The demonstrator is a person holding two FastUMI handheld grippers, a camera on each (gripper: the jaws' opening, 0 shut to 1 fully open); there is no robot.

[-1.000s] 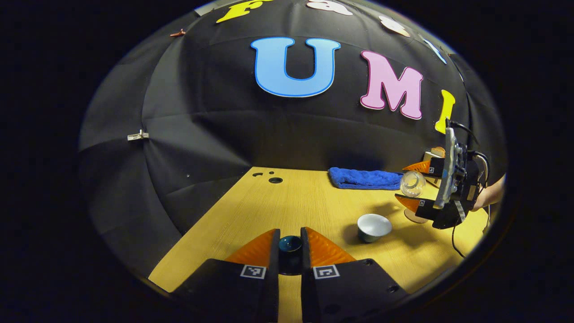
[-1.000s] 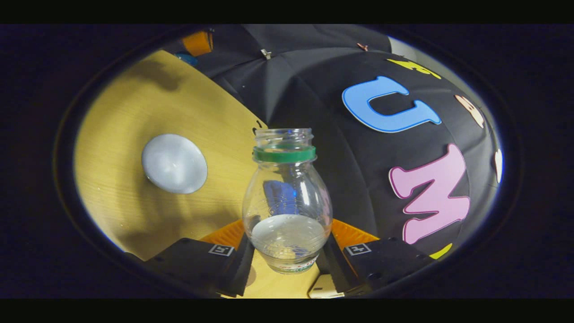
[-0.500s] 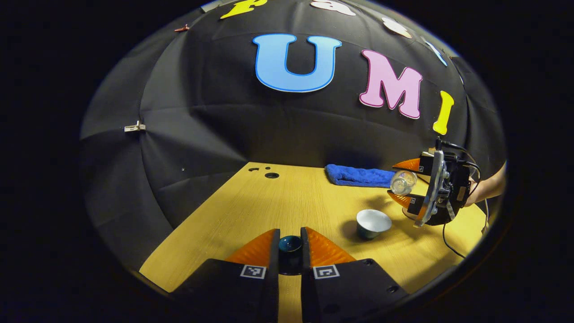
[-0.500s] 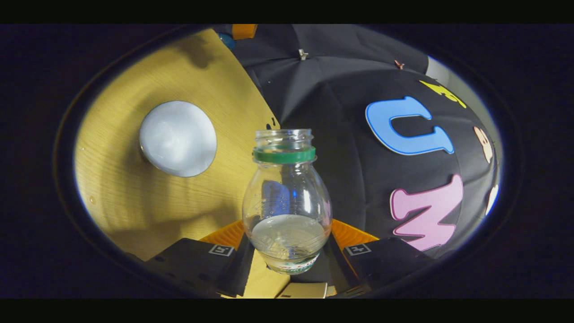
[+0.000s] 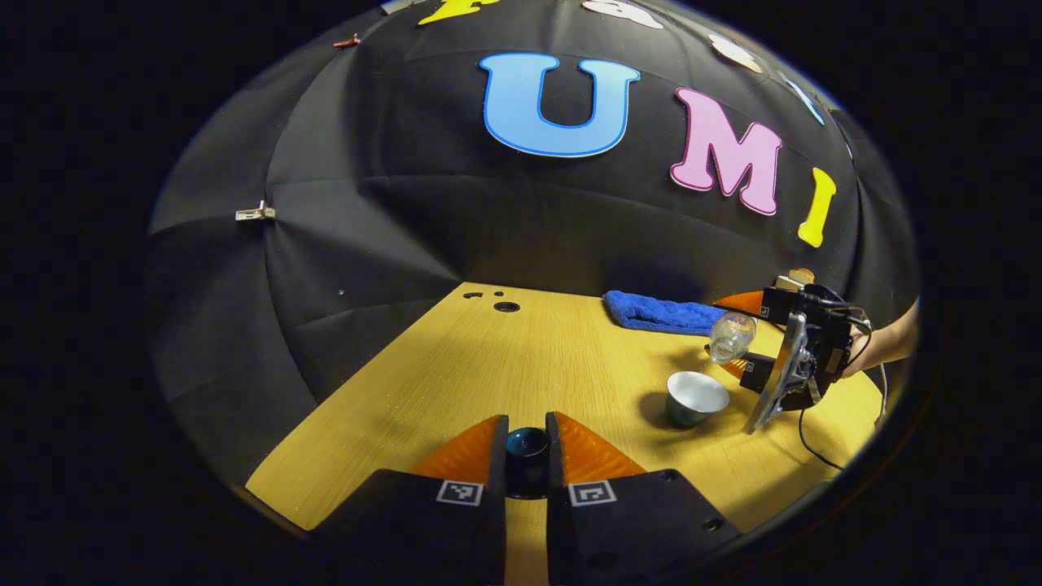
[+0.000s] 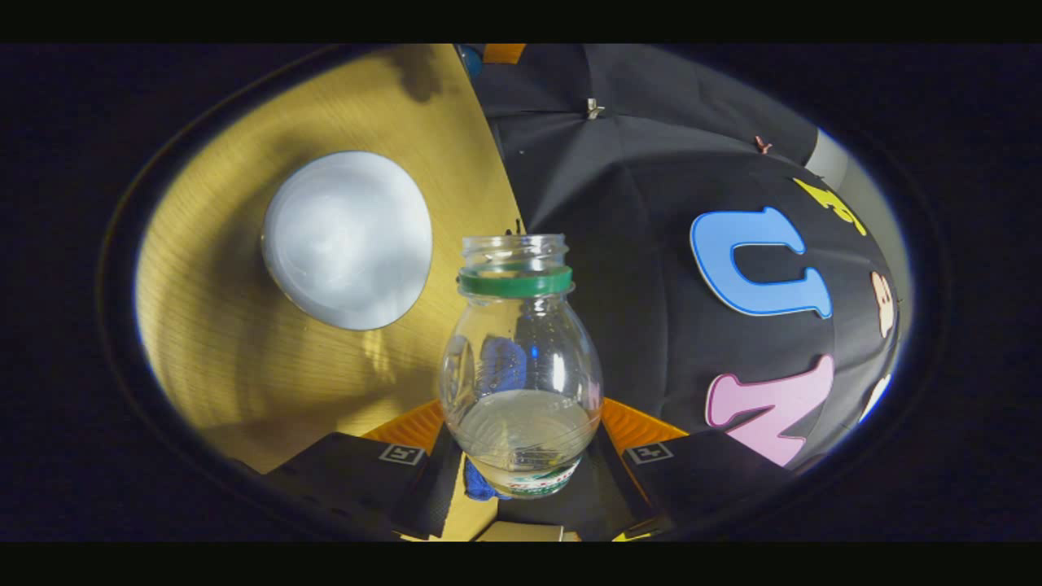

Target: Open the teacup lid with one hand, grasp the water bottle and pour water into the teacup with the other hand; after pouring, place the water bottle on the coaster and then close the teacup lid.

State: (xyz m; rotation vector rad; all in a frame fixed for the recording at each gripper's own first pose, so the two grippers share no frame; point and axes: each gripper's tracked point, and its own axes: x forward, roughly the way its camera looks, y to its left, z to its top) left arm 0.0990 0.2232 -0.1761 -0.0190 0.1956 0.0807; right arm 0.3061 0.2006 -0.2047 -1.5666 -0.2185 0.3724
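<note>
In the left gripper view, the left gripper (image 5: 527, 443) sits low over the near edge of the wooden table (image 5: 505, 366), its two fingers pressed in on the small dark teacup lid (image 5: 527, 442), which is held clear above the tabletop with its bowl-like hollow facing the camera. Out to the right, the teacup (image 5: 697, 397) stands upright and uncovered on the table, pale inside, its mouth facing up. Just above and beyond it the right gripper (image 5: 733, 338) comes in with a hand (image 5: 883, 346) behind it, carrying the water bottle (image 5: 731, 335) tipped over, long axis slanting, mouth down and left toward the cup. A blue towel (image 5: 661, 313) lies at the back of the table against the wall. Over to the right gripper view: the right gripper (image 6: 521, 443) is clamped on the lower body of the water bottle (image 6: 521, 366), both fingers tight against its sides. The bottle's long axis runs straight away from the camera, open mouth and green neck ring farthest off, with water pooled in the near end. The teacup (image 6: 346, 240) shows as a wide pale round to the left of the neck, near it but apart, on the table (image 6: 228, 342).
</note>
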